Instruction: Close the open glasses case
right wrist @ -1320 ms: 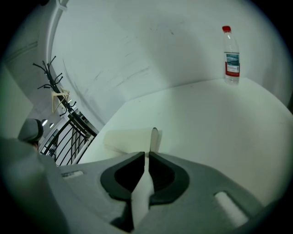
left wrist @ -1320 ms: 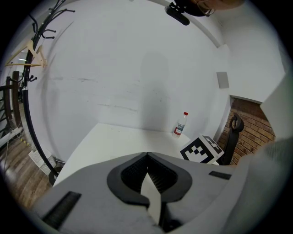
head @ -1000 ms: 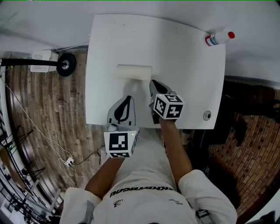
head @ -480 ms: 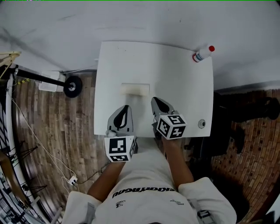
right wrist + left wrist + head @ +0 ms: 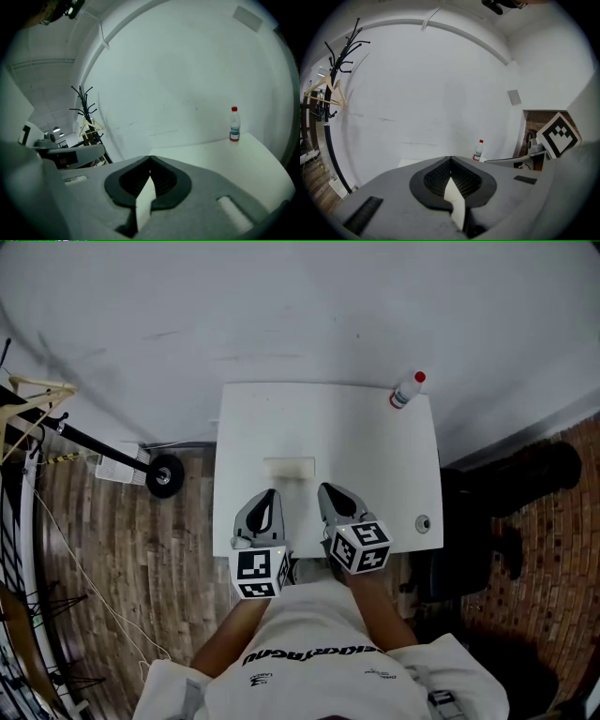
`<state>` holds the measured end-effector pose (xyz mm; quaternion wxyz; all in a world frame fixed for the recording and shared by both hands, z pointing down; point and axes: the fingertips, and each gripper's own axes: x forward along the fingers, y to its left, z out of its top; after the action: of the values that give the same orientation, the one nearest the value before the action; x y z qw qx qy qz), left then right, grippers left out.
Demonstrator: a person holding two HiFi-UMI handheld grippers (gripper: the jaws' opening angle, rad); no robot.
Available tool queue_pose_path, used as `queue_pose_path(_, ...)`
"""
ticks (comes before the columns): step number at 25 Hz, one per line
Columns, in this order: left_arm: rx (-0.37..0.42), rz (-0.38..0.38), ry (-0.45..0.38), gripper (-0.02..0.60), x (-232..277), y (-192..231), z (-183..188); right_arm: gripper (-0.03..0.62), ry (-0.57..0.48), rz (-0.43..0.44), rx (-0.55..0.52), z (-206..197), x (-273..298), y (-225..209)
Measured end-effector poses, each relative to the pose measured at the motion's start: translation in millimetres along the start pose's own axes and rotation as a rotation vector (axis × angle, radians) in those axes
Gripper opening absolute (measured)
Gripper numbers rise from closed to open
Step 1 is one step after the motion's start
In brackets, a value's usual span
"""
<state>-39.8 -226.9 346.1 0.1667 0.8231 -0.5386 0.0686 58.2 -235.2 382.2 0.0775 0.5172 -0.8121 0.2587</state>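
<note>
The cream glasses case (image 5: pixel 291 468) lies flat on the white table (image 5: pixel 375 456), left of its middle; no raised lid shows. My left gripper (image 5: pixel 270 491) is just short of the case's near side, jaws shut with nothing in them. Close beside the left one, my right gripper (image 5: pixel 324 487) is near the case's right end and is also shut and empty. In the left gripper view (image 5: pixel 450 158) and the right gripper view (image 5: pixel 150 158) the jaw tips meet, and only a pale sliver shows behind them.
A white bottle with a red cap (image 5: pixel 405 390) stands at the table's far right corner (image 5: pixel 234 123). A small round object (image 5: pixel 423 522) sits near the front right edge. Beyond the table's left side are a wheeled stand (image 5: pixel 161 474) and a coat rack (image 5: pixel 335 89).
The head camera has risen, so the table looks smaller. Both grippers have drawn back a little from the case toward the table's near edge.
</note>
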Motion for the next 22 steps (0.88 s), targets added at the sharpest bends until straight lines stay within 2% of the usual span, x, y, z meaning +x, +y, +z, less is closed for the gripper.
queue_pose_path(11, 0.052, -0.033, -0.066, -0.002, -26.9, -17.1, 31.3, -0.003, -0.102, 0.011, -0.073, 30.7, -35.2, 37.1)
queue_pose_path(22, 0.069, -0.049, -0.081, -0.002, -22.8, -26.9, 37.0, -0.003, -0.150, 0.001, -0.100, 46.2, -42.7, 31.2)
